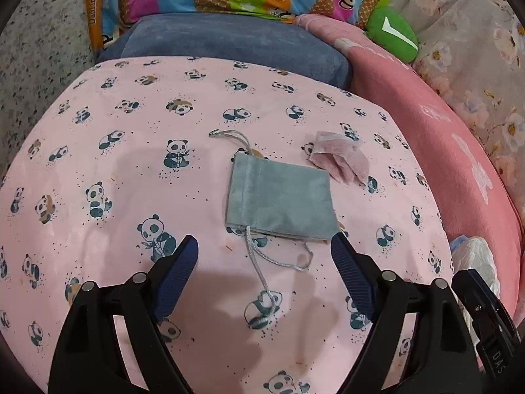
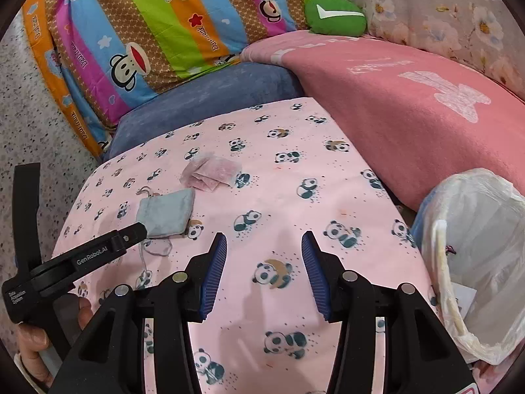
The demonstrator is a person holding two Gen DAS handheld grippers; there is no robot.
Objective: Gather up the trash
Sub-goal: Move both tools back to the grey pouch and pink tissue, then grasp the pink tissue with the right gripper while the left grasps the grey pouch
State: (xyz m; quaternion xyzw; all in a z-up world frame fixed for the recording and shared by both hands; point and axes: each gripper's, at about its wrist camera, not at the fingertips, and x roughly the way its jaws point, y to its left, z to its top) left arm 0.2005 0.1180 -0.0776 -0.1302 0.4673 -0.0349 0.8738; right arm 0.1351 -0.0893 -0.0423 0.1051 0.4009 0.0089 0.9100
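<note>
A flat grey drawstring pouch [image 1: 279, 200] lies on the pink panda-print sheet [image 1: 115, 170], its cords trailing toward me. My left gripper [image 1: 265, 239] is open just short of the pouch's near edge, with only a cord between its blue pads. Beyond the pouch to the right lies a crumpled pink paper wrapper [image 1: 338, 159]. In the right wrist view the pouch [image 2: 167, 211] and wrapper [image 2: 210, 174] are at centre left. My right gripper [image 2: 264, 237] is open over bare sheet, with nothing between its fingers. The left gripper's black finger [image 2: 131, 233] reaches the pouch's near corner.
A bin lined with a white plastic bag [image 2: 475, 262] stands at the sheet's right edge, also seen in the left wrist view [image 1: 475, 256]. A blue cushion [image 2: 213, 98], striped monkey-print quilt [image 2: 147, 32], pink blanket [image 2: 410, 105] and green plush [image 2: 334, 16] lie behind. Speckled floor [image 2: 32, 138] is at left.
</note>
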